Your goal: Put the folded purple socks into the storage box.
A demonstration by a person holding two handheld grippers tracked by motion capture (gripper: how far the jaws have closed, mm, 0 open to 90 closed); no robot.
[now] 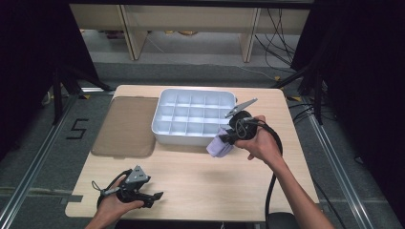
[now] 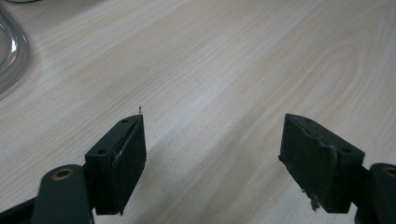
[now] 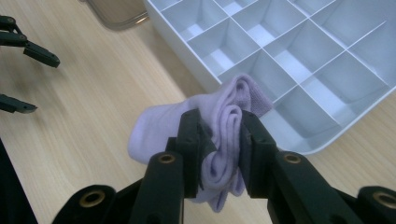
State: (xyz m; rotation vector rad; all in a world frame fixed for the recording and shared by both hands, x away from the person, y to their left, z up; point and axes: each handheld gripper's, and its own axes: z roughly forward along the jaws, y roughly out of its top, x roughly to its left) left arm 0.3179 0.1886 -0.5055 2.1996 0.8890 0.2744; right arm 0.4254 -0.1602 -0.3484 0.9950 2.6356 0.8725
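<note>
Lilac fabric, a folded sock (image 3: 219,135), was clamped between the two black jaws of the right gripper (image 3: 219,149), with the pads pressing into its folds on both sides. In the high view, the right gripper (image 1: 232,135) held the sock (image 1: 218,147) off the wooden table (image 1: 200,181), just beside the white compartment tray (image 1: 193,117), at the tray's 4 o'clock corner. In the right gripper view, the sock hung over the tray's near rim (image 3: 187,56), with part of it over one edge compartment. A brown translucent lid (image 1: 125,126) lay flat at the tray's 9 o'clock side, touching or nearly touching it. At the table's 7 o'clock corner, the left gripper (image 1: 152,196) rested low, well apart from the sock. Its jaws stood wide apart with only bare tabletop (image 2: 224,70) between them, so the left gripper (image 2: 212,149) was released.
</note>
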